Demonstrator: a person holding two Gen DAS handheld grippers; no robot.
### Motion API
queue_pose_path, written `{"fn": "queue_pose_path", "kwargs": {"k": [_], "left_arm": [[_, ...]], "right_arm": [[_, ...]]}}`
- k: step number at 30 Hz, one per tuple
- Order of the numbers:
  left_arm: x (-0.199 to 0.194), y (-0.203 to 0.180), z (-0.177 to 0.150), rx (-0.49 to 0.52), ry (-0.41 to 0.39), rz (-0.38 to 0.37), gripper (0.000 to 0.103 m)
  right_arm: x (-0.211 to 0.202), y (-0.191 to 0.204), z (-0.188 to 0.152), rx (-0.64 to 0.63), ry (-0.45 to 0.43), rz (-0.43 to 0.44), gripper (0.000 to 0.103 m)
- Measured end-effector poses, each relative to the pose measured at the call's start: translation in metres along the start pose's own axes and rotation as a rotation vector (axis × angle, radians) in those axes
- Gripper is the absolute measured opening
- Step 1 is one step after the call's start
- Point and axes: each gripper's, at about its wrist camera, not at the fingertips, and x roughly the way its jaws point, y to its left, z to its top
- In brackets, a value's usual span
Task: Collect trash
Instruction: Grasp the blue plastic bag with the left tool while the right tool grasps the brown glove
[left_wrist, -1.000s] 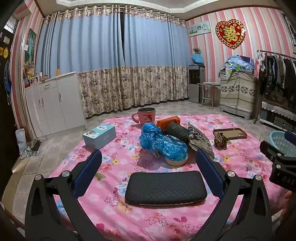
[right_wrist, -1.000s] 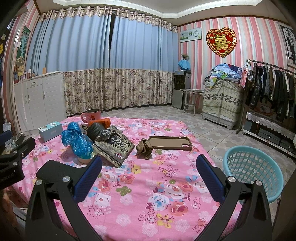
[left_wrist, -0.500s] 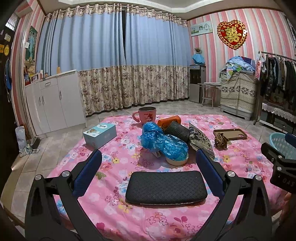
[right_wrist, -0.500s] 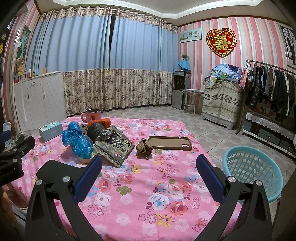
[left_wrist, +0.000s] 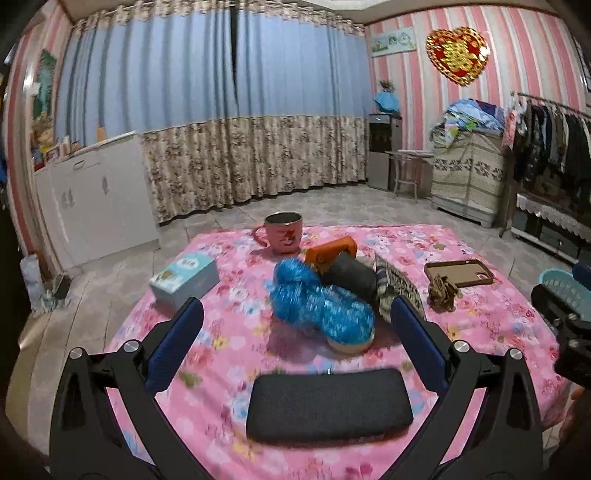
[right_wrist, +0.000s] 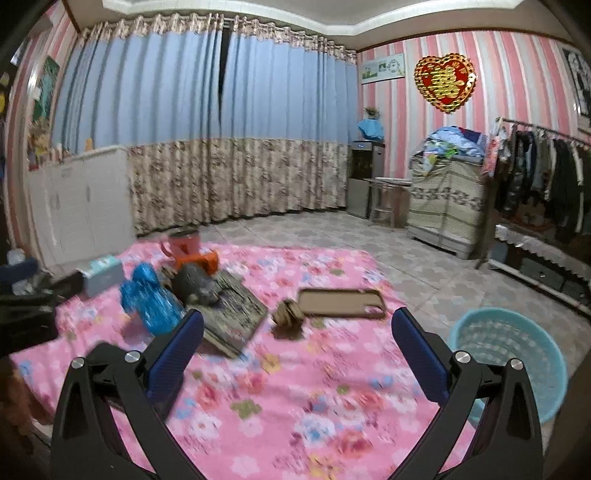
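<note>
A crumpled blue plastic bag (left_wrist: 319, 304) lies mid-table over a small bowl, and also shows in the right wrist view (right_wrist: 149, 301). A brown crumpled scrap (left_wrist: 441, 293) lies beside a phone case (left_wrist: 460, 273); the scrap also shows in the right wrist view (right_wrist: 288, 317). A light blue basket (right_wrist: 511, 360) stands on the floor right of the table. My left gripper (left_wrist: 295, 321) is open and empty, just short of the bag. My right gripper (right_wrist: 295, 323) is open and empty above the cloth, near the scrap.
On the pink floral tablecloth (left_wrist: 229, 332) are a black pad (left_wrist: 328, 404), a tissue box (left_wrist: 184, 280), a pink mug (left_wrist: 282, 234), an orange item (left_wrist: 330, 254), a dark roll (left_wrist: 349, 277) and a patterned packet (right_wrist: 232, 315). White cabinets stand left, a clothes rack right.
Both grippers moved forward over the table, closer to the items. Both views are now blurred by motion. The jaws stay open.
</note>
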Motion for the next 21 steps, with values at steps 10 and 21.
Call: {"fn": "queue_pose_path", "kwargs": {"k": [10,21], "left_arm": [[0.073,0.009,0.042,-0.068,0.042,-0.015,0.098],[0.140,0.009,0.024,-0.042,0.139,0.021,0.098]], "right_arm": [[0.048,0.005,0.030,-0.040,0.026,-0.041,0.099],[0.122,0.003,0.033,-0.034,0.117,-0.045,0.099]]}}
